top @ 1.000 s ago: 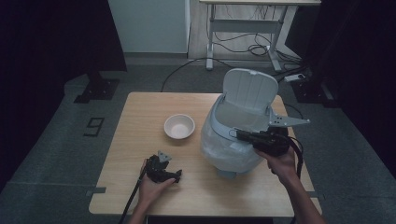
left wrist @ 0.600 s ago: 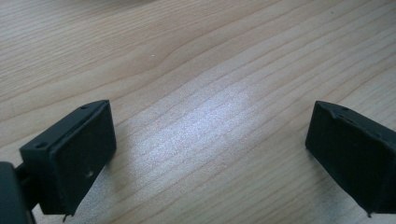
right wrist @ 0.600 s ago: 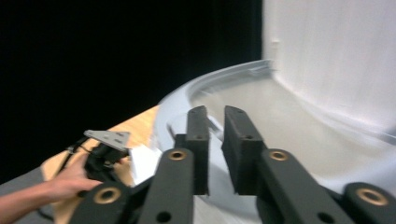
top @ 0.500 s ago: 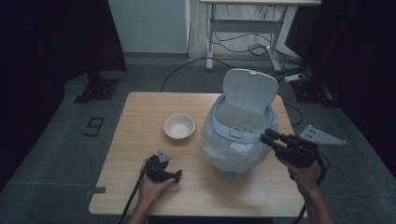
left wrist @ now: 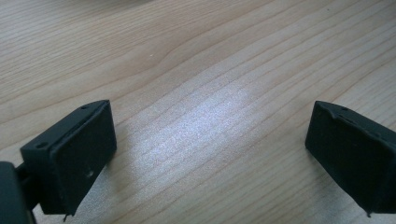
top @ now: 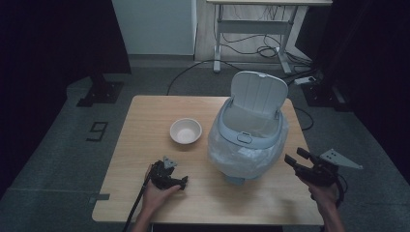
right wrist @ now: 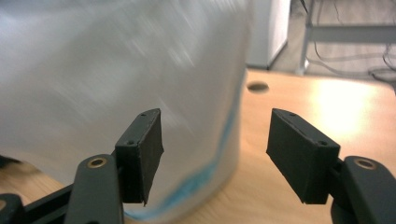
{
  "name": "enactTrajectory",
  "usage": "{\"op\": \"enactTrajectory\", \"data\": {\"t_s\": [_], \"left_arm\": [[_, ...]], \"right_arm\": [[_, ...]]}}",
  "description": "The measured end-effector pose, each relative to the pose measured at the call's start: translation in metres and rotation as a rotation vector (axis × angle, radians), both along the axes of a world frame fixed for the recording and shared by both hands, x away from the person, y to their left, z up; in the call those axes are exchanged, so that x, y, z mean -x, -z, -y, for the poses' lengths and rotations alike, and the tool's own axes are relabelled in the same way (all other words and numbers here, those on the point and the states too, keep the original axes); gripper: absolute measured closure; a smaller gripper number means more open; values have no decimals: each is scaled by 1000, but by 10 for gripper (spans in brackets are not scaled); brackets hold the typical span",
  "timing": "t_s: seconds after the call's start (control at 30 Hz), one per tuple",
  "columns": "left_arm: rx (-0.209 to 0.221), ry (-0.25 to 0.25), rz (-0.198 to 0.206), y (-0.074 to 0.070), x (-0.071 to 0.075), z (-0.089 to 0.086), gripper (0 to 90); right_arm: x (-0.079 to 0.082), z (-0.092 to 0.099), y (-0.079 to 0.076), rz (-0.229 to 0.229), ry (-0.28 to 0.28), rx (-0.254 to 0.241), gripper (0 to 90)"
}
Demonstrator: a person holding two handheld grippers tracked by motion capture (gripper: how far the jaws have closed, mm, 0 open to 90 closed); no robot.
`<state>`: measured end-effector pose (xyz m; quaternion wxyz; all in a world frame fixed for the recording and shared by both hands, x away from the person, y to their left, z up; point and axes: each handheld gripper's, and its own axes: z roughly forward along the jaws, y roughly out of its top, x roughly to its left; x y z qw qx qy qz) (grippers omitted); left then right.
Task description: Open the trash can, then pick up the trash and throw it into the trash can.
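Observation:
A pale blue bin [top: 251,128] stands on the right half of the wooden table [top: 145,121], its lid [top: 258,94] tipped up at the back. A clear plastic bag [top: 227,154] is draped over its body. To the bin's right, near the table's edge, my right gripper [top: 296,157] hangs open with its jaws pointing at the bin. In the right gripper view the gripper [right wrist: 215,149] has the bagged bin wall [right wrist: 116,84] just ahead and nothing between the jaws. My left gripper [top: 182,181] rests on the table at the front left. In its own view the left gripper [left wrist: 210,140] is wide open over bare wood.
A white bowl [top: 185,131] sits left of the bin, near the table's middle. A small round hole [right wrist: 258,87] in the tabletop shows beyond the bin. Behind the table are a desk frame [top: 251,34] and floor cables [top: 261,50].
My right gripper has pulled back from the bin's rim, moving right and toward the front edge. The left gripper has stayed put.

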<state>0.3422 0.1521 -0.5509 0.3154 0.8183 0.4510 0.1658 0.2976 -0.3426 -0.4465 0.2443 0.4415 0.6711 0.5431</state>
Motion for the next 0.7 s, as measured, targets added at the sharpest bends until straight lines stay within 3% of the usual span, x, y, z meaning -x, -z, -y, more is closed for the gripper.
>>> {"op": "enactTrajectory", "data": {"t_s": [0.07,0.1,0.27,0.47,0.57,0.7], "left_arm": [[0,4,0,0,0,0,14],[0,7,1,0,0,-1,15],[1,11,3,0,0,-2,19],[7,10,9,-1,1,-3,58],[-4,8,28,-2,2,-3,81],[23,-8,64,-10,5,-6,94]], "right_arm": [[-3,1,8,-16,5,4,351],[-7,3,20,-56,17,33,348],[-11,6,41,-106,31,48,348],[-10,7,45,-110,40,46,348],[-10,7,46,-110,46,46,348],[-10,8,52,-129,53,41,348]]}}
